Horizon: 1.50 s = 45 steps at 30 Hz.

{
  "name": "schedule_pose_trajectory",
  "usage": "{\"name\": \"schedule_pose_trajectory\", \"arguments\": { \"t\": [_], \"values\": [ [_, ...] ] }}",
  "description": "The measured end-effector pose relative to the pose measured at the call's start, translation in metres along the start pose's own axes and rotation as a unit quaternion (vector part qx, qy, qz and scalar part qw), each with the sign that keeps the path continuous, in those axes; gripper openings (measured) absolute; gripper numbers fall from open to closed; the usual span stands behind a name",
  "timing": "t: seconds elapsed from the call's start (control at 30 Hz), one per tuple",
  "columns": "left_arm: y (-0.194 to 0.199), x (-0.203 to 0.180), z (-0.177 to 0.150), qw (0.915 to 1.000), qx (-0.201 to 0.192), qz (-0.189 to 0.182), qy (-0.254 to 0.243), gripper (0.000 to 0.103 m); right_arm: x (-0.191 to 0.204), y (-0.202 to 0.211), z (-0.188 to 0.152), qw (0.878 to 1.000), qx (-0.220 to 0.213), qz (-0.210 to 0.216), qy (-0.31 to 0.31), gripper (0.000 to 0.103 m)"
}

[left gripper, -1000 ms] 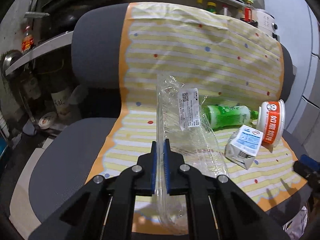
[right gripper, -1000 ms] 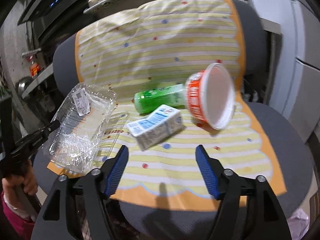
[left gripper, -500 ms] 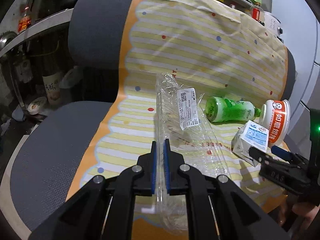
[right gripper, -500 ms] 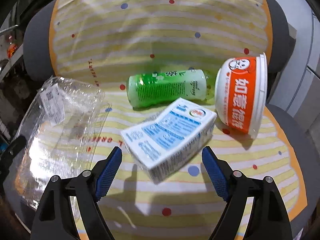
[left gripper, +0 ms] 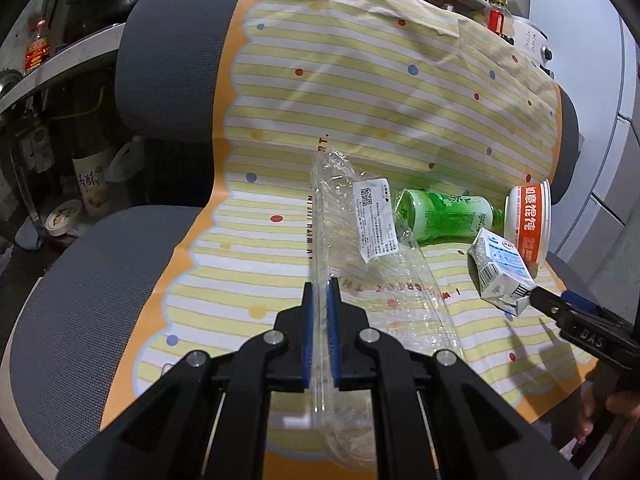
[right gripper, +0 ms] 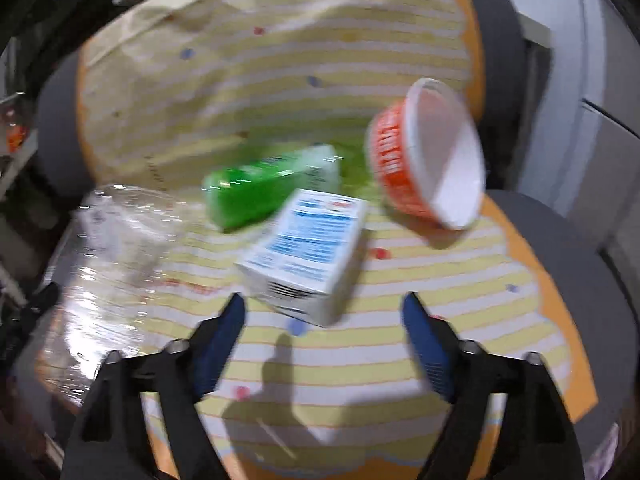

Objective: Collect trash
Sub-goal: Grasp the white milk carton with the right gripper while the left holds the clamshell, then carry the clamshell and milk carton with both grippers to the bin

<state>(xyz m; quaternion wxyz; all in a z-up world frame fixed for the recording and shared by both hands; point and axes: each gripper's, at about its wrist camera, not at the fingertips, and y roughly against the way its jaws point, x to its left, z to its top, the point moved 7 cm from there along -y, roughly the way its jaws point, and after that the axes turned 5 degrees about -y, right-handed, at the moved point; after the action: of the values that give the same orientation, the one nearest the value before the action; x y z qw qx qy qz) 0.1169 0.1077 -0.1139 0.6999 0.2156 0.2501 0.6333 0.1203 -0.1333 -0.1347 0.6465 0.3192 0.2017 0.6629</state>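
Clear, crinkled plastic makes up the clamshell tray (left gripper: 362,256), thin and glossy, with a white printed label stuck to its top near the far end. The left gripper (left gripper: 321,308) is clamped tight on the tray's near rim, blue pads pressing the thin edge between them; the tray stretches away from the jaws over the striped cloth (left gripper: 360,92). That cloth, yellow and white with coloured dots and an orange scalloped border, drapes over the seat and back of a grey mesh chair (left gripper: 80,288).

To the tray's right lies a green drink bottle (left gripper: 444,216) on its side, its base just beside the tray's label. A white and blue milk carton (right gripper: 308,252) lies tilted in front of the bottle, dented at one end. Beyond it, an orange and white paper bowl (right gripper: 428,160) rests on its side with the white inside facing right.

The right gripper (right gripper: 324,320) has its jaws spread wide; they have just been opening. The carton's near end sits just ahead of the gap, touching neither pad. The right wrist view is blurred. In the left wrist view, one right fingertip lies just at the carton's near corner; contact cannot be judged.
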Motion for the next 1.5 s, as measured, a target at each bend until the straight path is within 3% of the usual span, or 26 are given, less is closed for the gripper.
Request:
{"name": "schedule_pose_trajectory", "arguments": {
  "t": [0.27,0.4,0.67,0.97,1.27,1.5],
  "values": [
    [-0.001,-0.002,-0.002,1.0000,0.007,0.004,-0.003,0.005,0.021,-0.049,0.016,0.998,0.032,-0.050,-0.001,0.087],
    [0.002,-0.004,-0.002,1.0000,0.006,0.002,-0.003,0.005,0.015,-0.049,0.015,0.998,0.040,-0.046,-0.012,0.077],
    [0.029,-0.035,0.003,0.9991,-0.017,-0.031,-0.024,0.005,-0.002,0.048,0.015,0.999,-0.036,0.024,0.013,0.074],
    [0.075,-0.112,0.005,0.9911,-0.053,-0.097,-0.075,0.005,-0.065,0.159,-0.003,0.995,-0.097,0.013,-0.008,0.075],
    [0.109,-0.222,-0.017,0.9680,-0.057,-0.191,-0.153,0.005,-0.146,0.232,-0.040,0.988,-0.132,-0.054,-0.058,0.075],
    [0.133,-0.314,-0.049,0.9329,-0.044,-0.277,-0.226,0.005,-0.227,0.291,-0.072,0.971,-0.156,-0.139,-0.119,0.075]
  ]
}}
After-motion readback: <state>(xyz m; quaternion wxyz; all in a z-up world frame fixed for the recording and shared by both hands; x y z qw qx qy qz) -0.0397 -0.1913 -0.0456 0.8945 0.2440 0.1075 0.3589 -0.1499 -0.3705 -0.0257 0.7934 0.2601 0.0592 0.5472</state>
